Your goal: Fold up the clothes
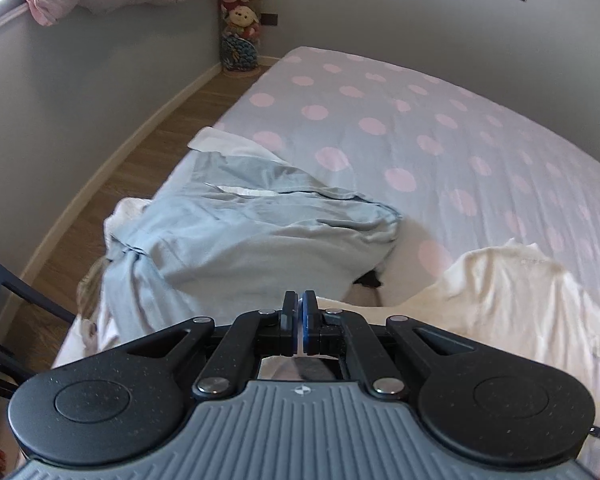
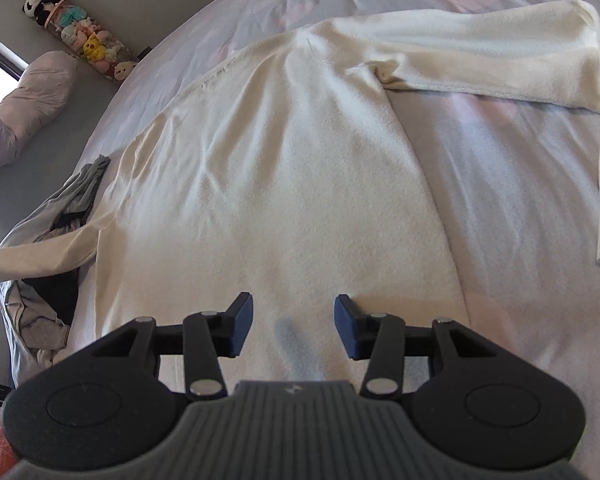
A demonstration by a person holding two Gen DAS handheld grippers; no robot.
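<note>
While our right gripper [image 2: 294, 326] hangs over the lower body of the cream sweater [image 2: 284, 168], its blue pads stand well apart with only the knit showing in the gap below, and they press on nothing. The sweater lies flat on the bed [image 2: 500, 184], whose sheet is grey with pink dots; one sleeve stretches across the top right of this view and bends down along the right edge, while the other runs off to the left over a heap of grey and dark clothes [image 2: 48, 216] at the bed's side. In the left wrist view our left gripper [image 1: 300, 322] has its pads drawn tight together, with a thin sliver of pale fabric between them, which looks like part of the sweater, though we cannot tell for certain. Beyond it a light blue garment [image 1: 236, 236] lies crumpled near the bed's left edge, beside white cloth [image 1: 220, 142], and part of the sweater shows to the right. A tall column of plush toys [image 1: 240, 16] stands in the corner of the room.
</note>
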